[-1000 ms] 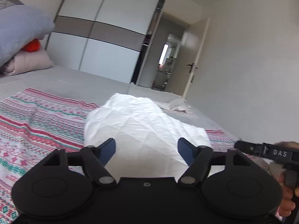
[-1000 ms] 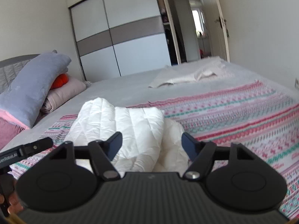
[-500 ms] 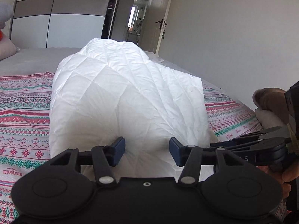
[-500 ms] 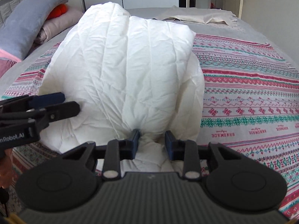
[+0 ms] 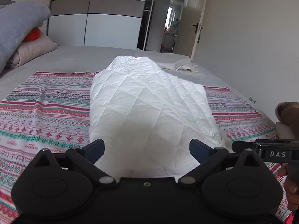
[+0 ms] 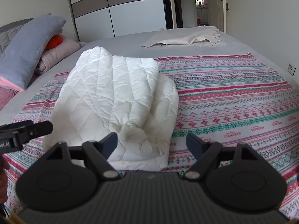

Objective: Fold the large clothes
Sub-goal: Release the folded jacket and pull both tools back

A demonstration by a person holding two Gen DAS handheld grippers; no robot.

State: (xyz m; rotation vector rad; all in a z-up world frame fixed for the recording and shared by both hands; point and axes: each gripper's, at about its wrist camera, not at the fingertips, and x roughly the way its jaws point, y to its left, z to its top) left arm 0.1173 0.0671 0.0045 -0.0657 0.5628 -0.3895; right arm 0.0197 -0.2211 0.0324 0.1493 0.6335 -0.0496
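Observation:
A white quilted garment (image 5: 145,108) lies folded in a thick bundle on the patterned bedspread (image 5: 46,112); it also shows in the right wrist view (image 6: 115,100). My left gripper (image 5: 146,147) is open and empty, its jaws wide at the bundle's near edge. My right gripper (image 6: 151,141) is open and empty, just before the bundle's near right corner. The right gripper's tip shows at the right of the left wrist view (image 5: 261,147), and the left gripper's tip at the left of the right wrist view (image 6: 28,128).
Grey and pink pillows (image 6: 31,48) with an orange item lie at the bed's left. A beige cloth (image 6: 186,37) lies at the far end of the grey sheet. A wardrobe (image 5: 97,22), an open door (image 5: 196,28) and a white wall (image 5: 252,46) stand beyond.
Both grippers had closed in on the bundle's near edge half a second ago; now both jaws are wide open and have pulled back and up. The bundle lies on the bedspread.

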